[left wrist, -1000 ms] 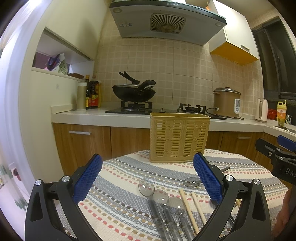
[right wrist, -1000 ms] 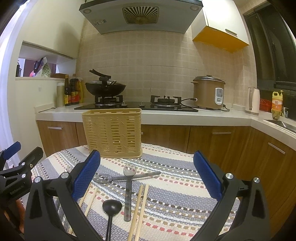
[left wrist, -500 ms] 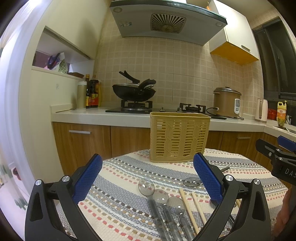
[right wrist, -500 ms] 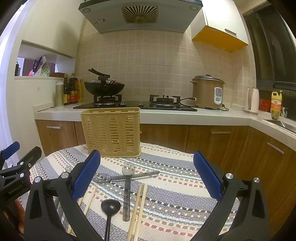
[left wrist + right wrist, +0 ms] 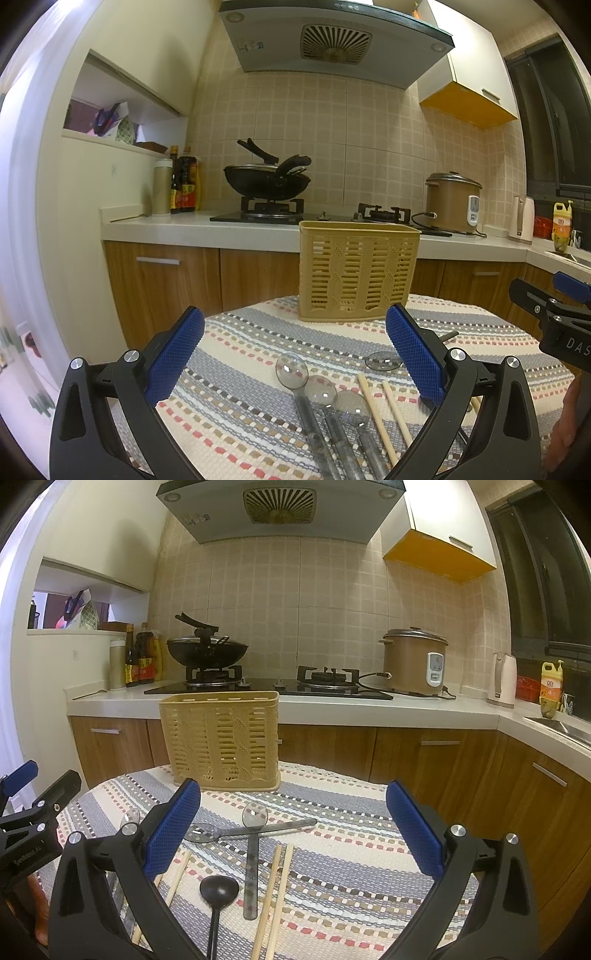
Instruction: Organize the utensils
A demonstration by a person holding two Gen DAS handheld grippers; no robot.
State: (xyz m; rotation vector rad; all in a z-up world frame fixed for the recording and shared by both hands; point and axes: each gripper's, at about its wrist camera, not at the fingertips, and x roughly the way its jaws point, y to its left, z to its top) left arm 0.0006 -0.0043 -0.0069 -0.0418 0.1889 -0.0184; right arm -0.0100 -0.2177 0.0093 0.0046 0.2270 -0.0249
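Observation:
A tan slotted utensil basket (image 5: 357, 271) (image 5: 221, 740) stands upright at the far side of a round table with a striped cloth (image 5: 258, 350) (image 5: 351, 849). Clear plastic spoons (image 5: 293, 369) and wooden chopsticks (image 5: 373, 410) lie between the open jaws of my left gripper (image 5: 295, 354). In the right wrist view two crossed clear spoons (image 5: 253, 830), a black spoon (image 5: 218, 890) and chopsticks (image 5: 277, 882) lie in front of my open, empty right gripper (image 5: 293, 832). Both grippers hover above the table.
Behind the table runs a kitchen counter (image 5: 221, 229) with a wok on a gas hob (image 5: 269, 184), a rice cooker (image 5: 413, 662), bottles (image 5: 183, 184) and a kettle (image 5: 504, 679). Wooden cabinets (image 5: 424, 753) stand below. Each gripper shows at the edge of the other's view.
The right wrist view has shifted slightly, with the basket and utensils drifting a little left. The left gripper has barely moved. Both stay open.

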